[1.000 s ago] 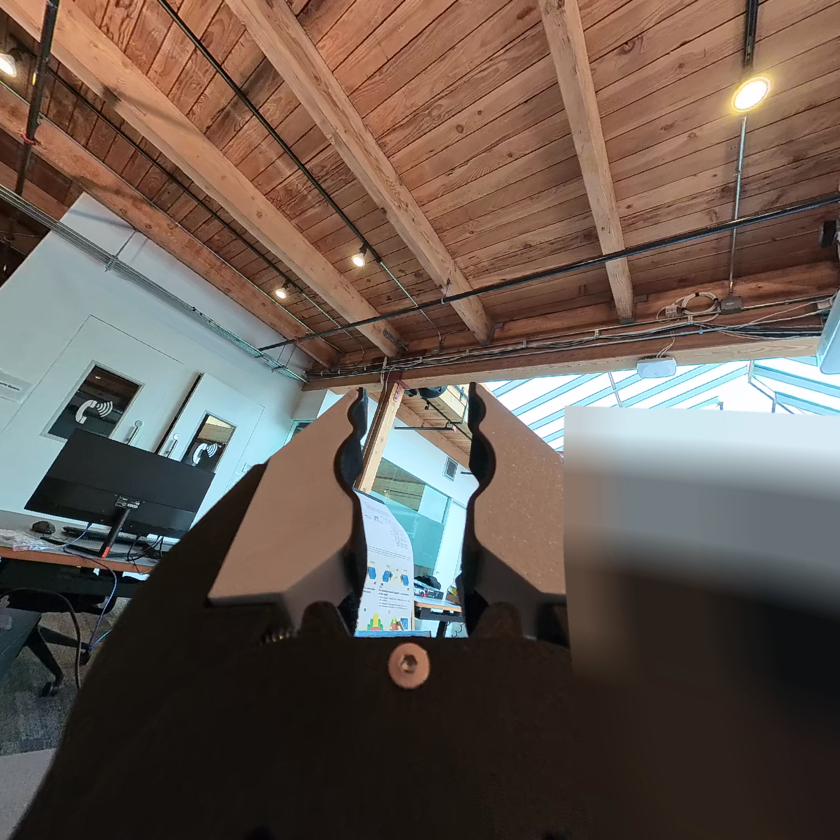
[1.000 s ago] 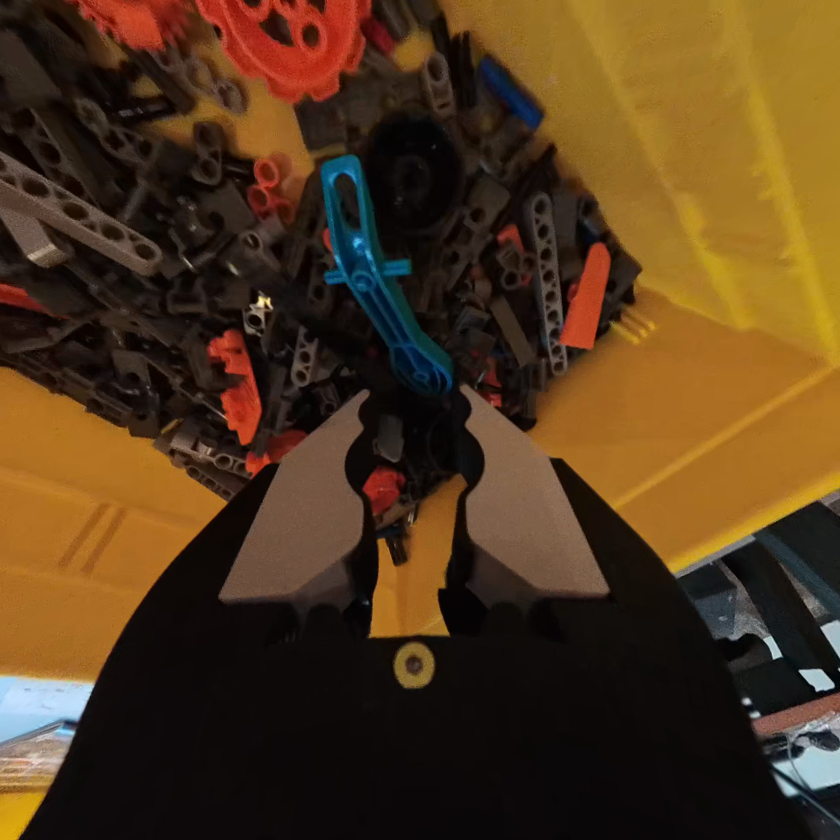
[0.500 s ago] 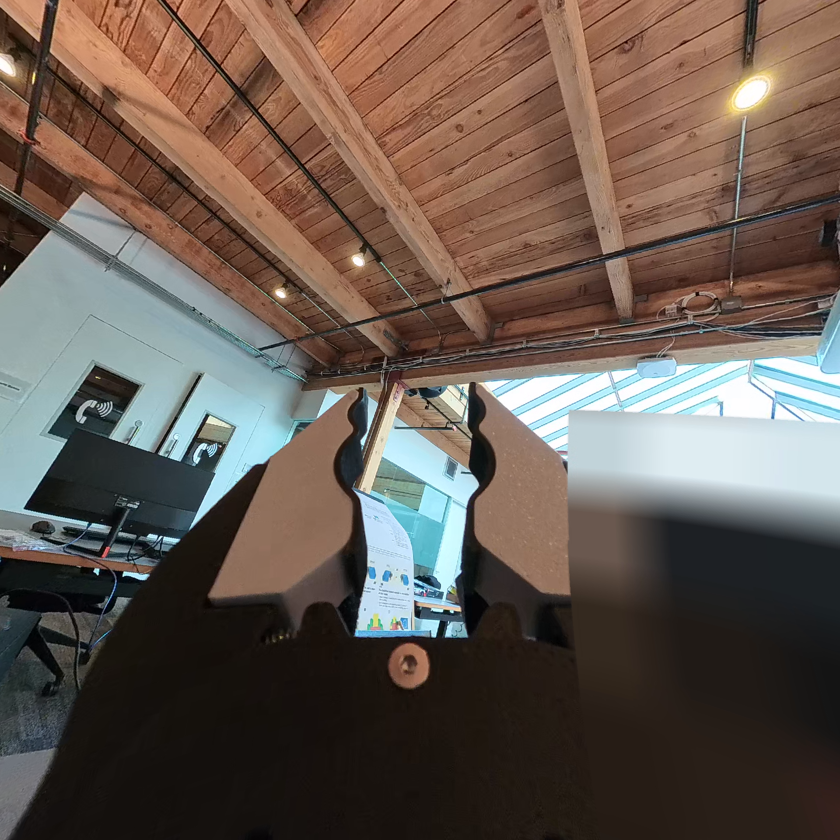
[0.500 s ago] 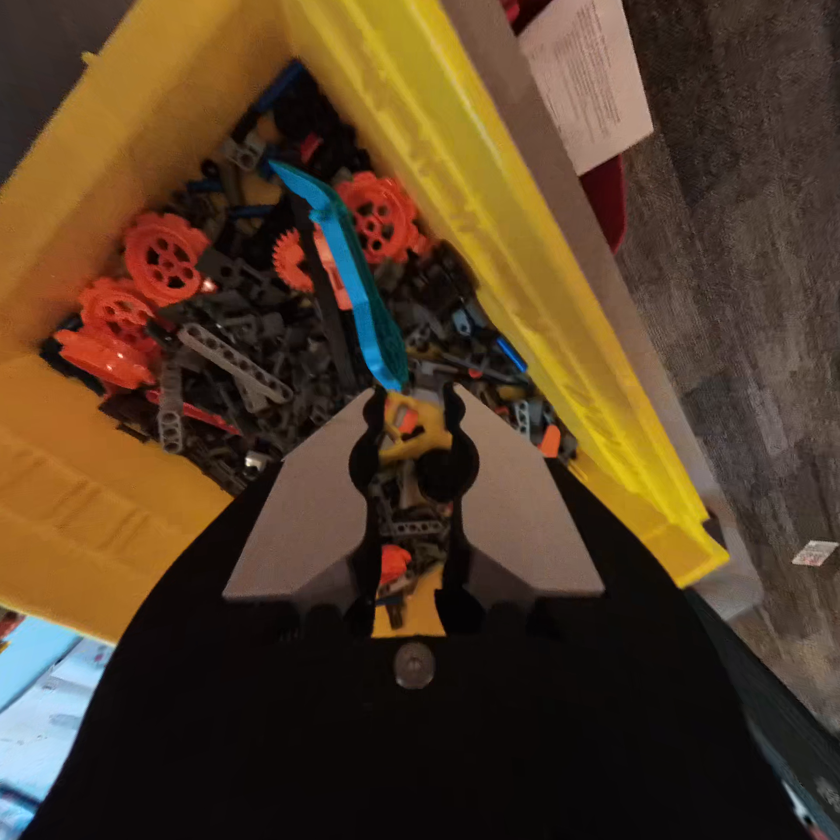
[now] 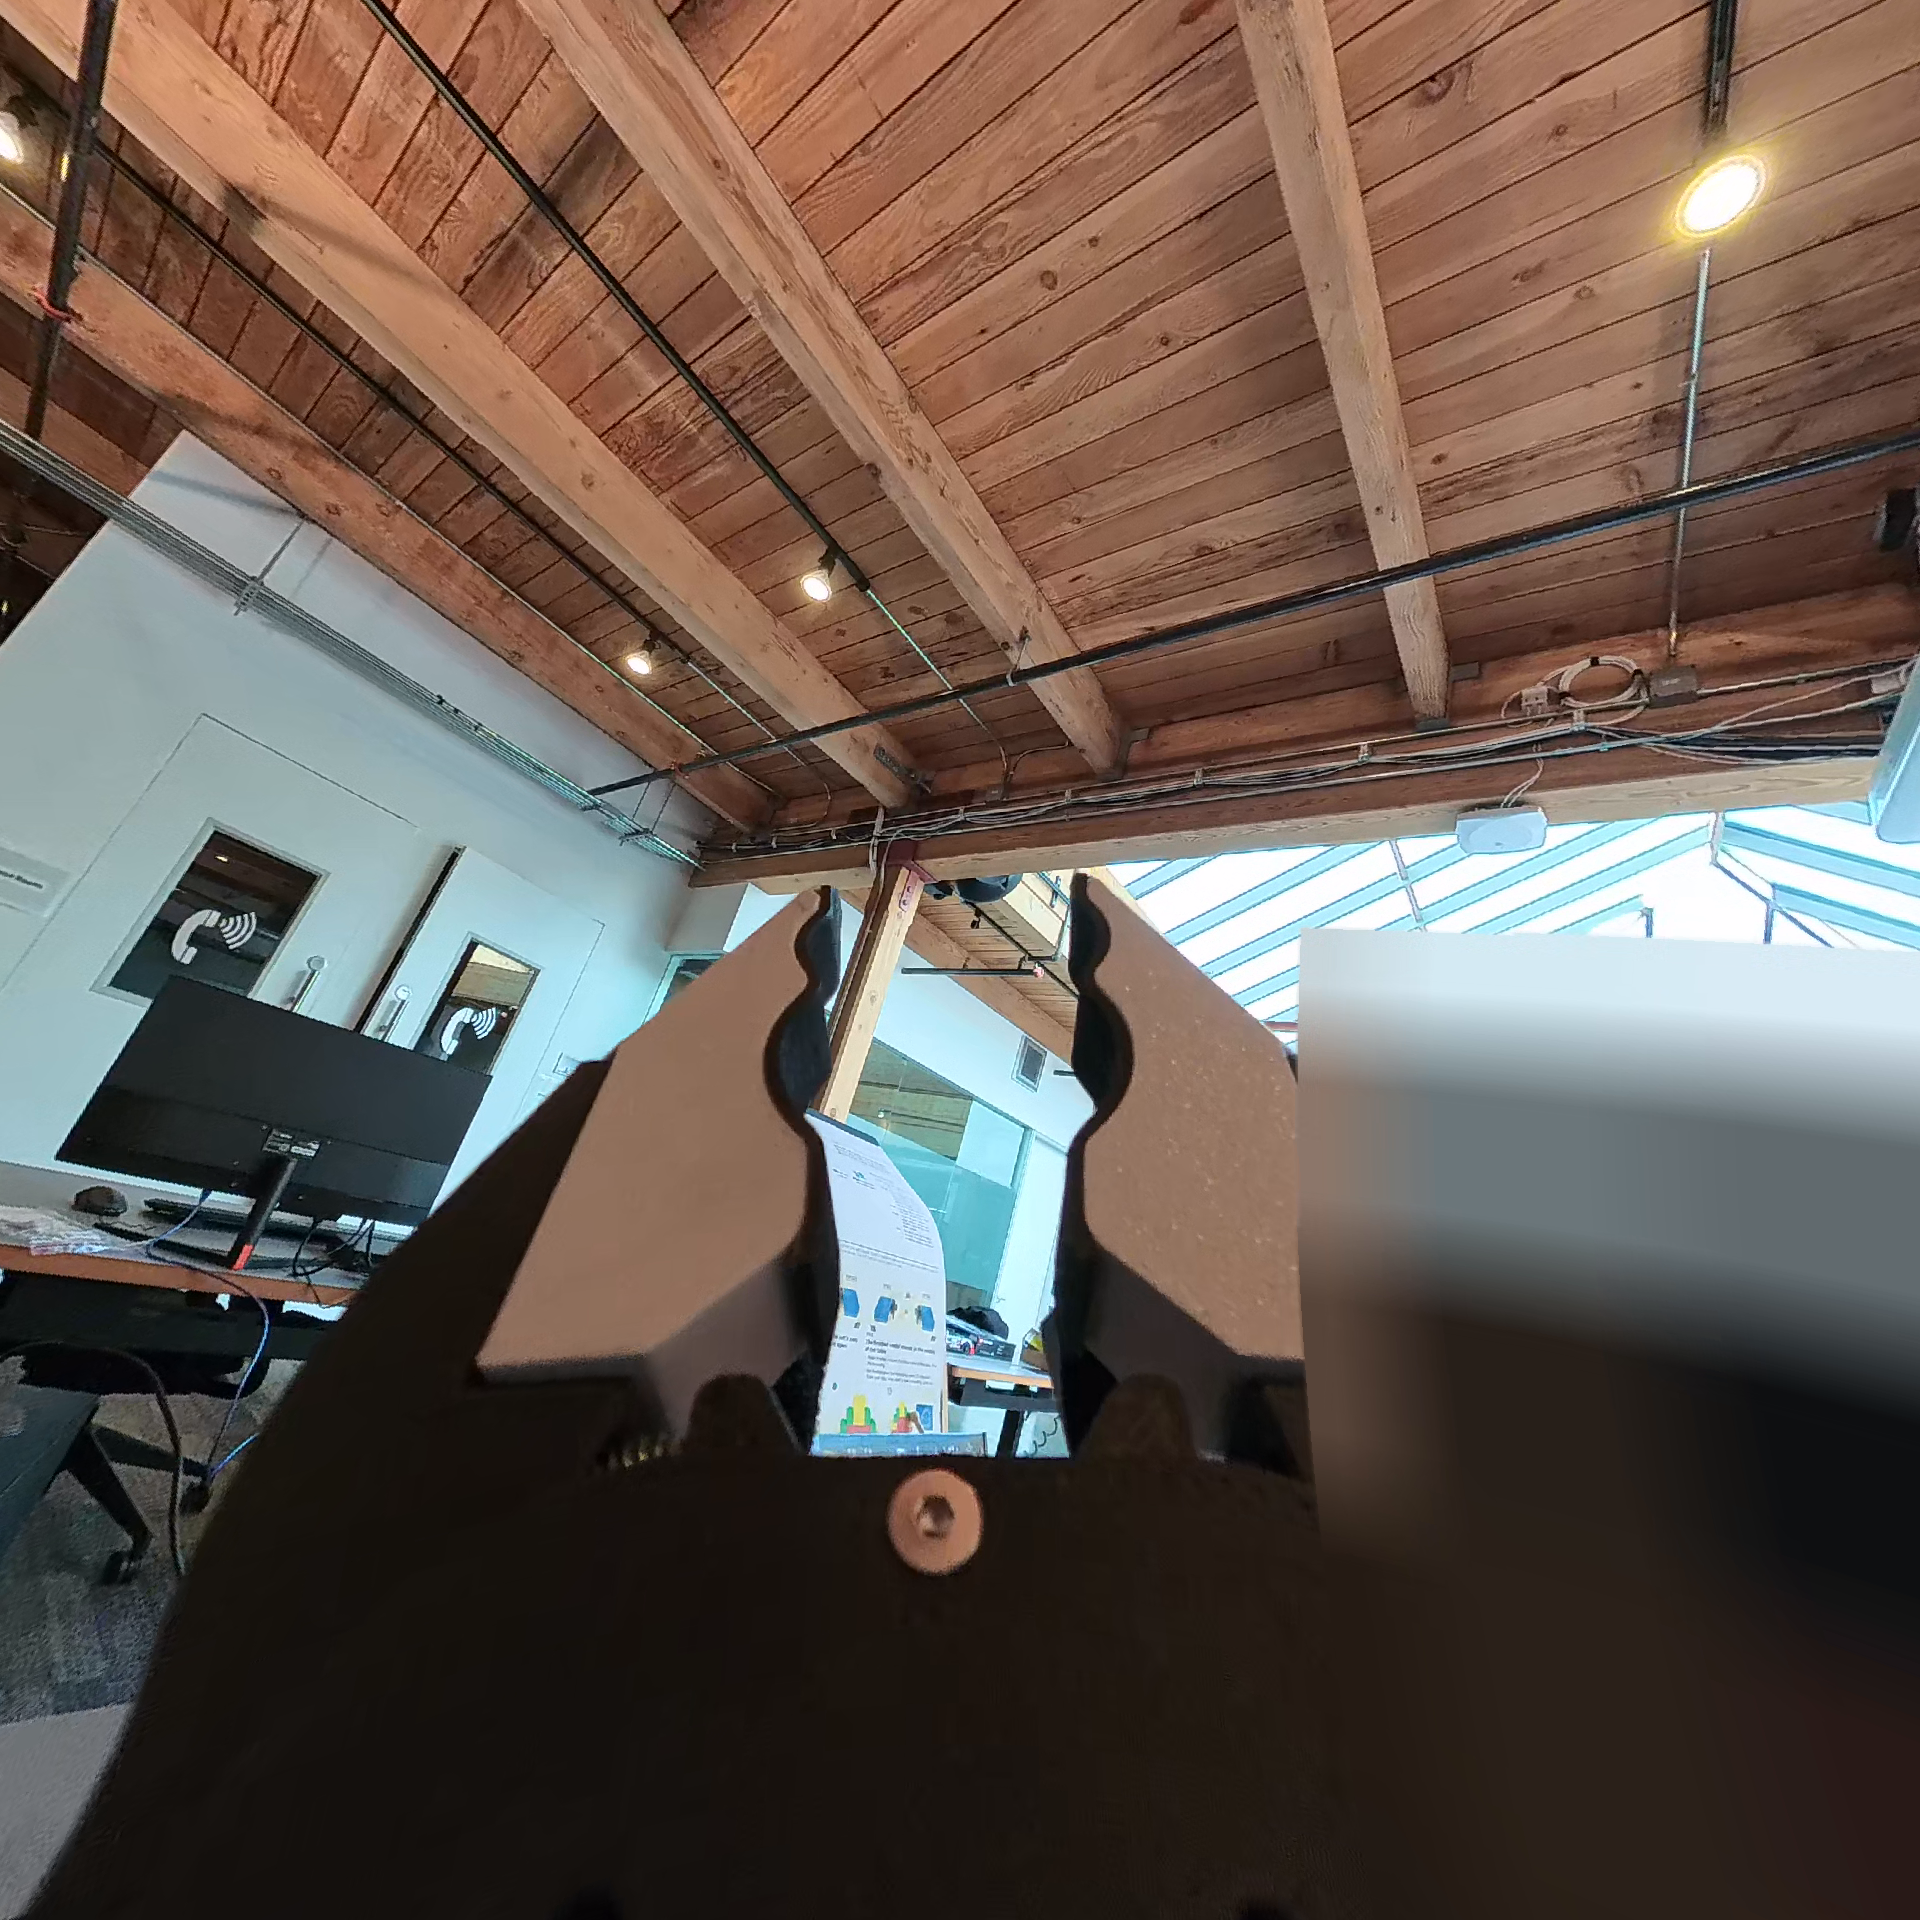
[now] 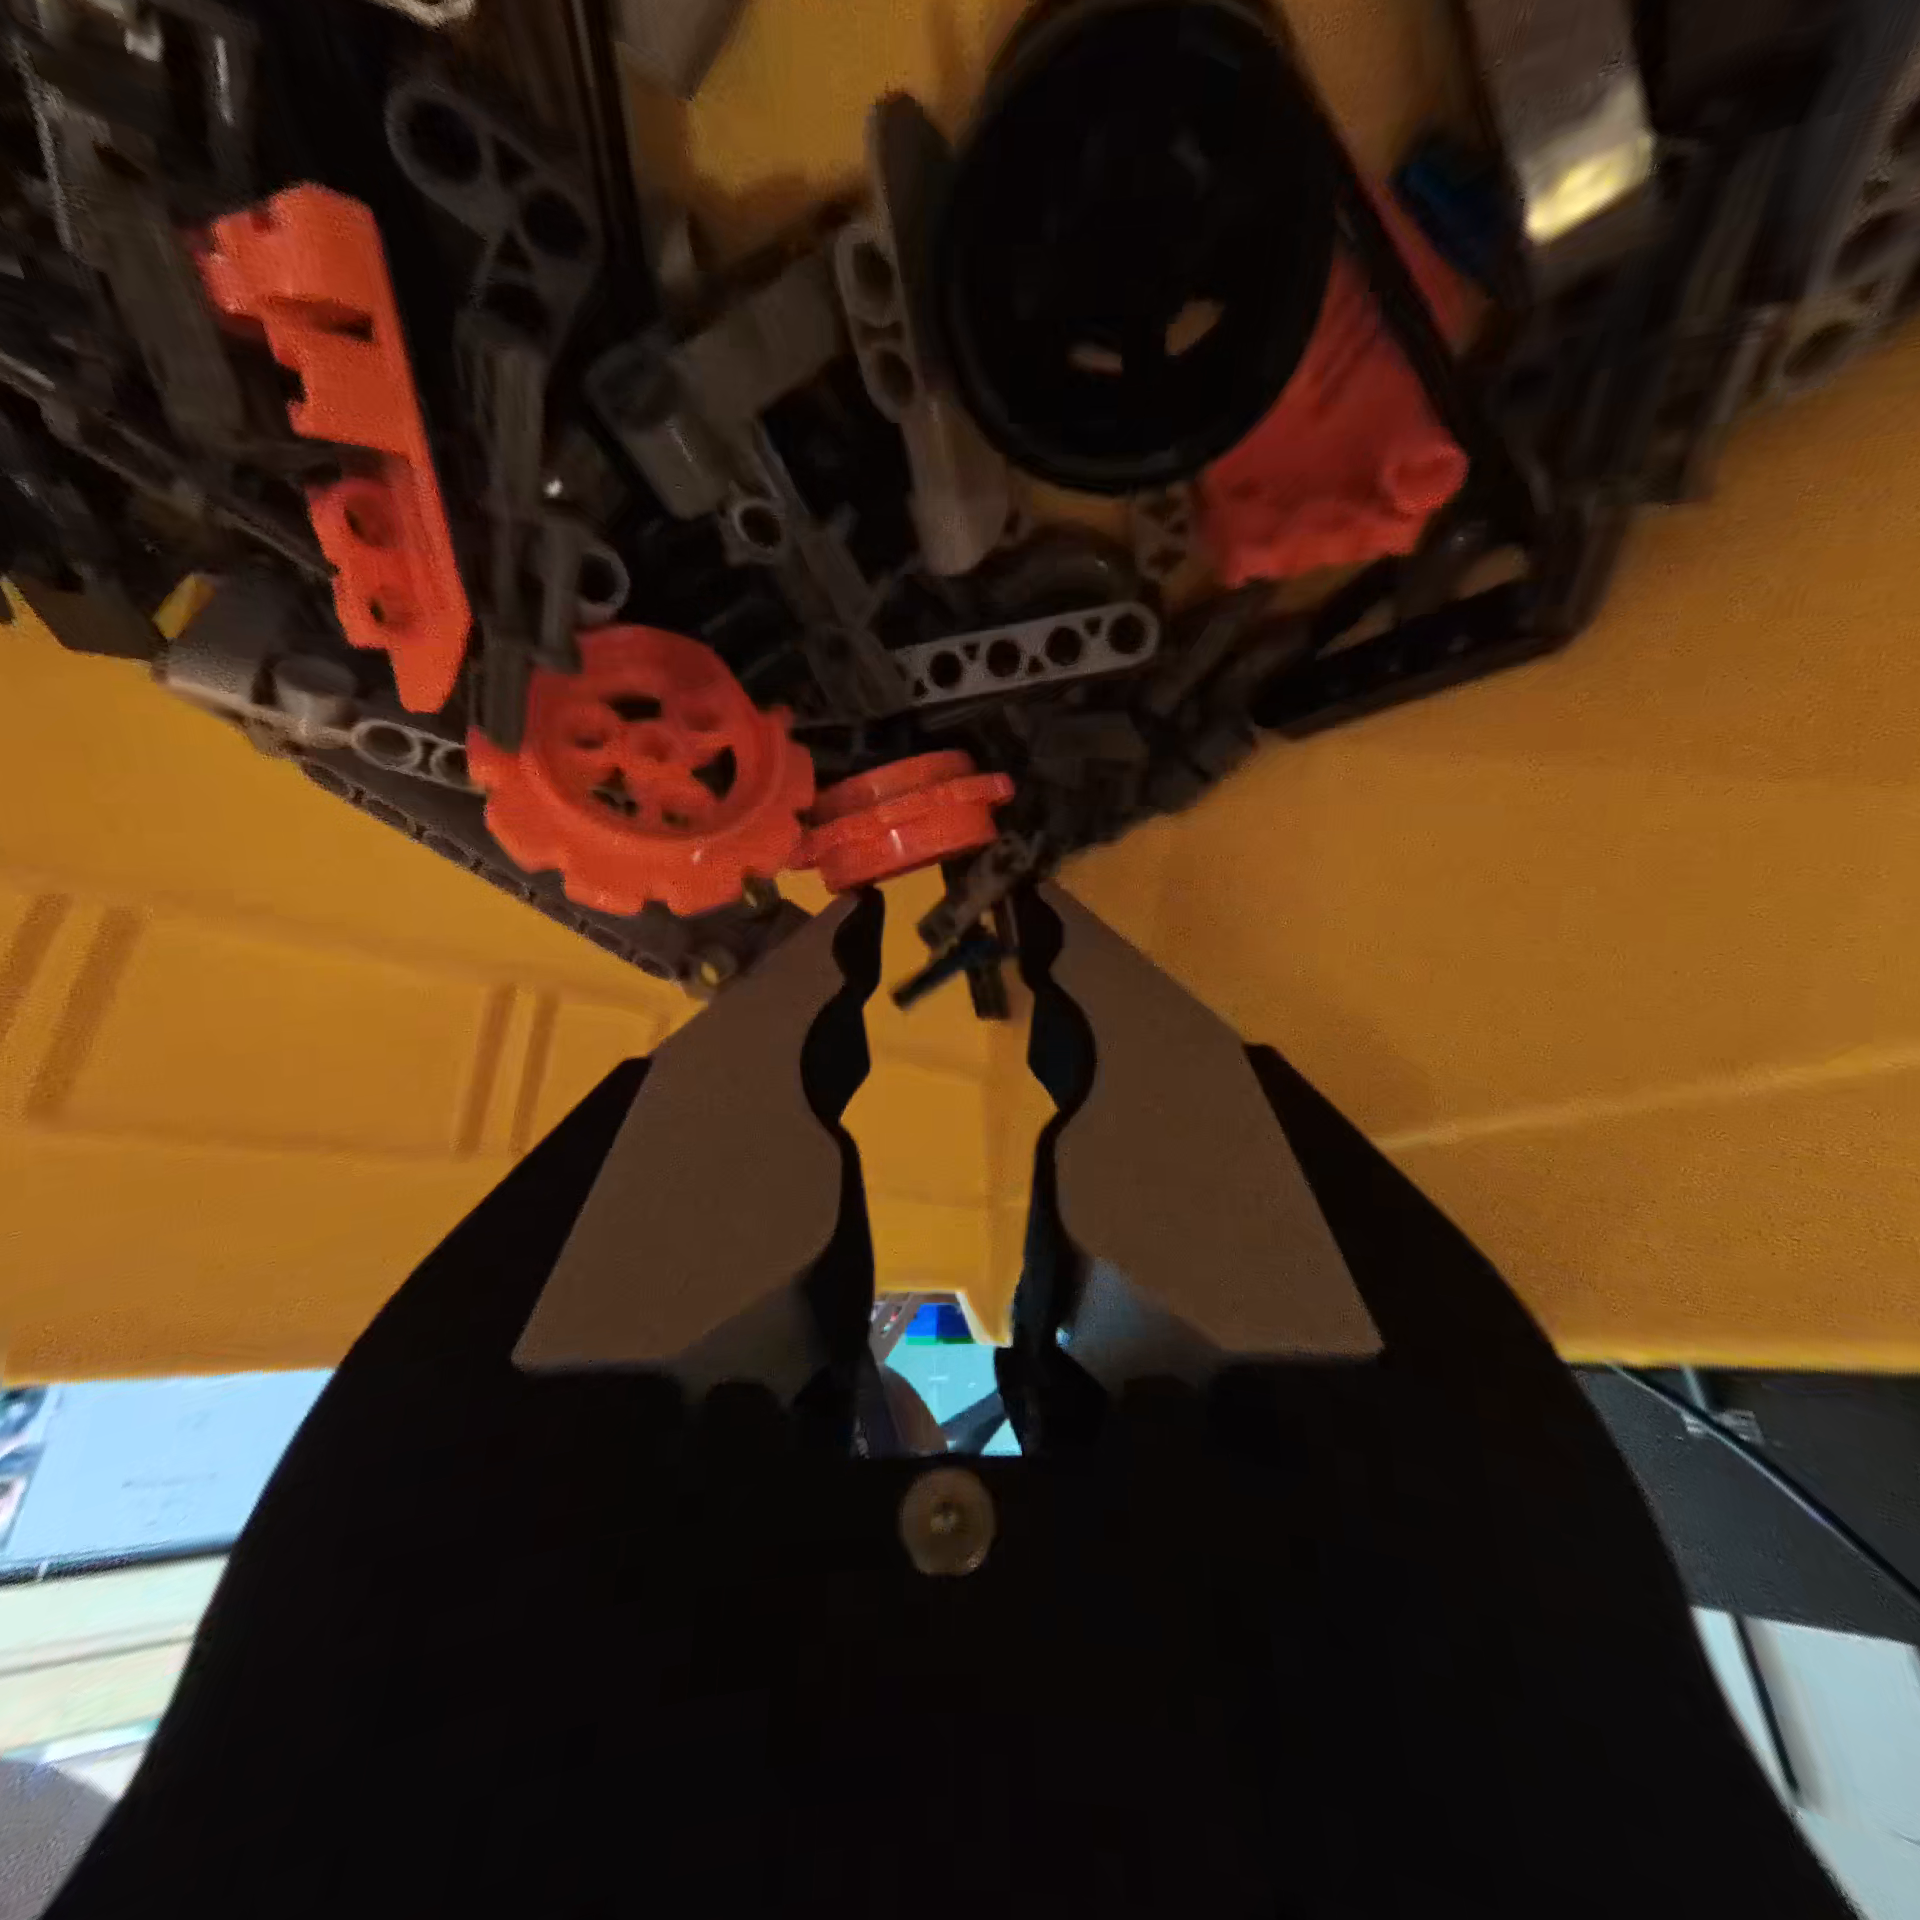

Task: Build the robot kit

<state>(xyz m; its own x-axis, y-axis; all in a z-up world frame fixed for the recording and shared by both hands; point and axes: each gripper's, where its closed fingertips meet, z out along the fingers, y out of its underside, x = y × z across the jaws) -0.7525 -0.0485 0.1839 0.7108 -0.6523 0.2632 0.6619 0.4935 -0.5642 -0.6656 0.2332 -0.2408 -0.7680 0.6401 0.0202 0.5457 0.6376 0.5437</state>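
The right tool (image 6: 948, 914), jaws parted, hovers at small dark pieces (image 6: 971, 940) inside the yellow bin (image 6: 1507, 935).

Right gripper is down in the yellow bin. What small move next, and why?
Probably ease the right gripper slightly forward: its jaws stand open and empty, and small dark pieces lie just between the tips, beside the orange pulley.

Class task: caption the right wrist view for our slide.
Open right gripper poised over small dark parts beside an orange gear in a yellow bin.
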